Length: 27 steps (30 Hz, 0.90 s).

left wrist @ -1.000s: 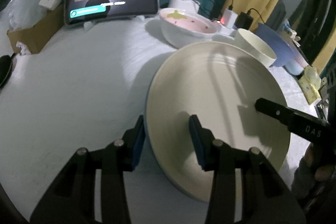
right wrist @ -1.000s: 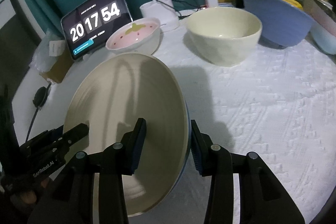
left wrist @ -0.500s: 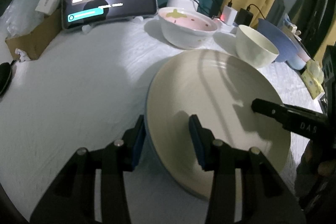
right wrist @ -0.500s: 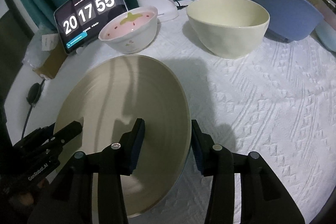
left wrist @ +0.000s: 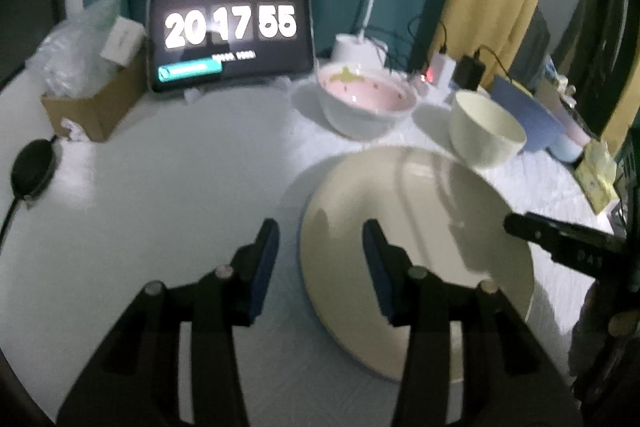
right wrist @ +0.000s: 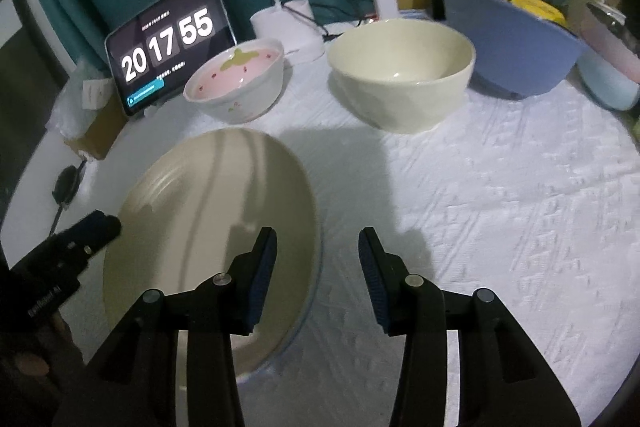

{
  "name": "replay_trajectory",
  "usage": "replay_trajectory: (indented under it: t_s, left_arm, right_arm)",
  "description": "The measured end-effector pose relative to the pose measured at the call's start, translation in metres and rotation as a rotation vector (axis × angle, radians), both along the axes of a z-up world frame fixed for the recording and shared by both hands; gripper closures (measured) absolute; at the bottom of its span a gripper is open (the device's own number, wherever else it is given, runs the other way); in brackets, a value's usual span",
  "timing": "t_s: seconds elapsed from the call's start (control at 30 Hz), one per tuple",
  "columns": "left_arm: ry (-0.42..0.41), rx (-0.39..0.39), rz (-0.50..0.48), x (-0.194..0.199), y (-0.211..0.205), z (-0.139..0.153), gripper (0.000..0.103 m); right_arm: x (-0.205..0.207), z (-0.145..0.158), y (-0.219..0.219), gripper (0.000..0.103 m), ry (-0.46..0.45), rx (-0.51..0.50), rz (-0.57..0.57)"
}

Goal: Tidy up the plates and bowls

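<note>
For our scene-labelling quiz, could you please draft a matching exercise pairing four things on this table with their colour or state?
Things:
1. plate
2. strawberry bowl
3. plain bowl
4. left claw

Descriptions:
a. pink inside
b. open, straddling a rim
c. cream, deep, empty
d. flat on the white cloth

Pairs: 1-d, 2-a, 3-c, 4-b

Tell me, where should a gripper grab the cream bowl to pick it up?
Probably at the rim. The cream bowl stands upright with its mouth open, so come down from above, one finger inside and one outside the thin wall. Its near side looks easiest: the strawberry bowl and blue bowl flank it.
</note>
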<state>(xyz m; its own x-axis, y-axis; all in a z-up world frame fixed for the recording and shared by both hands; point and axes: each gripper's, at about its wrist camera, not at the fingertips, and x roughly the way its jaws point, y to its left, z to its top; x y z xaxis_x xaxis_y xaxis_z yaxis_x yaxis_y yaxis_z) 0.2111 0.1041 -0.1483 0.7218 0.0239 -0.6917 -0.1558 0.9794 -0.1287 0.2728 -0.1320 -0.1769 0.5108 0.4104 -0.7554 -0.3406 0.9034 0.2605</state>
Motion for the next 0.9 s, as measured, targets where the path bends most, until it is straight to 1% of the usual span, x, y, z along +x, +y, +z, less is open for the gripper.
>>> replay_trajectory:
  t_s: [0.1, 0.23, 0.47, 0.63, 0.77, 0.9]
  left_arm:
    - [-0.035, -0.002, 0.0, -0.002, -0.004, 0.012, 0.057]
    - [-0.068, 0.005, -0.029, -0.001, -0.02, 0.024, 0.057]
    - [-0.09, 0.009, -0.096, 0.008, -0.054, 0.037, 0.057]
    - [-0.107, 0.025, -0.14, 0.014, -0.083, 0.044, 0.056]
    - [-0.109, 0.028, -0.18, 0.017, -0.102, 0.049, 0.056]
    - [-0.109, 0.049, -0.216, 0.021, -0.123, 0.052, 0.055]
  right_arm:
    - [-0.003, 0.006, -0.01, 0.057, -0.023, 0.008, -0.01]
    - [-0.005, 0.013, -0.027, 0.057, -0.048, 0.019, -0.032]
    - [-0.008, 0.021, -0.064, 0.057, -0.083, 0.037, -0.061]
    - [-0.008, 0.024, -0.088, 0.057, -0.1, 0.044, -0.088]
    - [-0.006, 0.026, -0.108, 0.057, -0.113, 0.052, -0.11]
    - [-0.004, 0.028, -0.126, 0.057, -0.125, 0.065, -0.131]
